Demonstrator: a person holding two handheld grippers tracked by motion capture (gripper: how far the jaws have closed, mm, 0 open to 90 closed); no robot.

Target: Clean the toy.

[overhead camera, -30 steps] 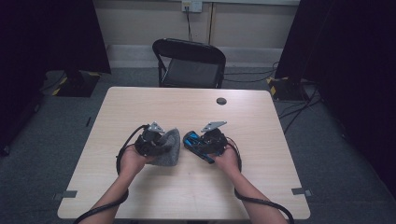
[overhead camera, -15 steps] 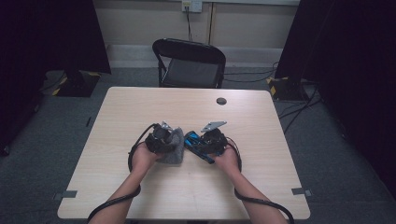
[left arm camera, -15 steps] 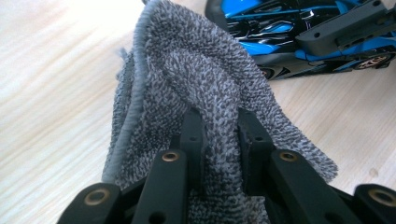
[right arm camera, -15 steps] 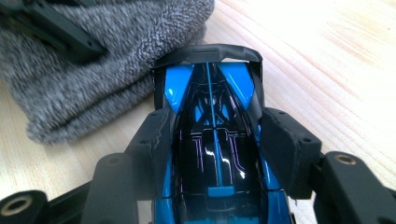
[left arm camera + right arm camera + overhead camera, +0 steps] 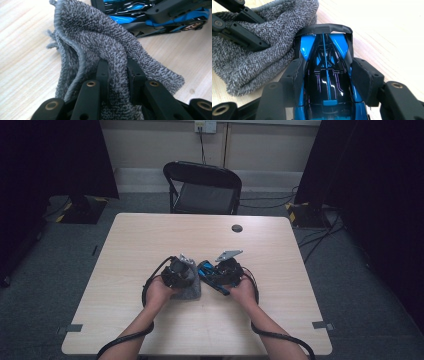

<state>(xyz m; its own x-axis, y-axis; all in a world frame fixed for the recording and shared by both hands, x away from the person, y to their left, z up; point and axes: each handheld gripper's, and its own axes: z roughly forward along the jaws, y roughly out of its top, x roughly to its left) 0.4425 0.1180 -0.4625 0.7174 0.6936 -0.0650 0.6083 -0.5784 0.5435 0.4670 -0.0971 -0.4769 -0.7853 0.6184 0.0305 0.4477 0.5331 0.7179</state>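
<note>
Right gripper [image 5: 327, 82]: jaws clamped on the flanks of the blue toy car [image 5: 325, 75], long axis in line with the jaws, low over the bench [image 5: 150, 240]. Left gripper [image 5: 117, 72]: jaws pinched on a fold of grey cloth [image 5: 100, 42], touching the car's side; left hand nearer for wiping

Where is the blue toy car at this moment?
In the high view, the blue toy car sits mid-table, clamped in the right tool, touching the grey cloth on its left.
</note>
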